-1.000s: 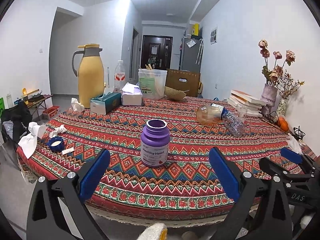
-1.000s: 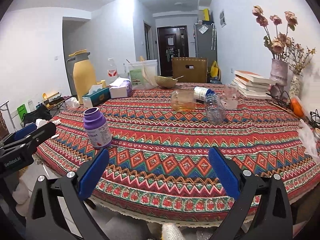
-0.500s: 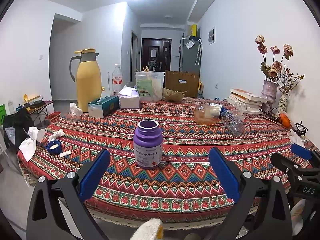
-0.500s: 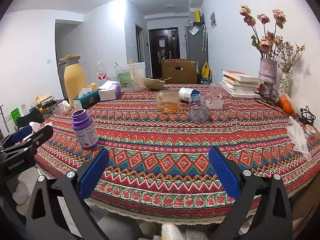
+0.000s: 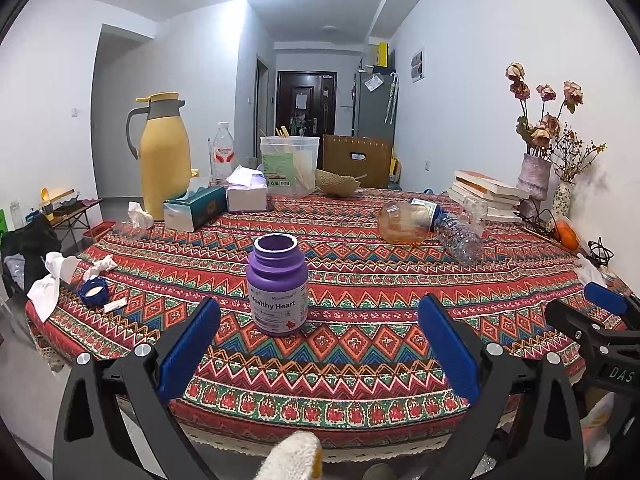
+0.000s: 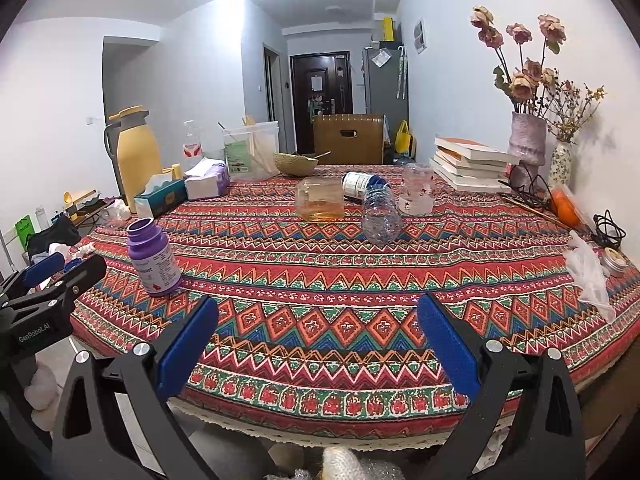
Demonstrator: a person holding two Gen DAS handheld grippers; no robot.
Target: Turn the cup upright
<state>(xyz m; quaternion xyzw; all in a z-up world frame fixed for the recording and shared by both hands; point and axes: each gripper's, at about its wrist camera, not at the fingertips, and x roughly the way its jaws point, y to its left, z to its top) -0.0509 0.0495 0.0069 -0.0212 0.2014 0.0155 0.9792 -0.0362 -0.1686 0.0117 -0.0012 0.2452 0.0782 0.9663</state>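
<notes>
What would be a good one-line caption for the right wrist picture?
Open right gripper faces a patterned table, with the amber cup lying tipped over beside a plastic bottle.

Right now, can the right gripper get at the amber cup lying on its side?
Probably yes: right gripper is open at the table edge, bare cloth ahead. The amber cup lies far across, with a plastic bottle close beside it.

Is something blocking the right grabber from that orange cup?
Nothing visible. Only patterned tablecloth lies between the right gripper and the orange cup. A clear bottle lies just right of it.
</notes>
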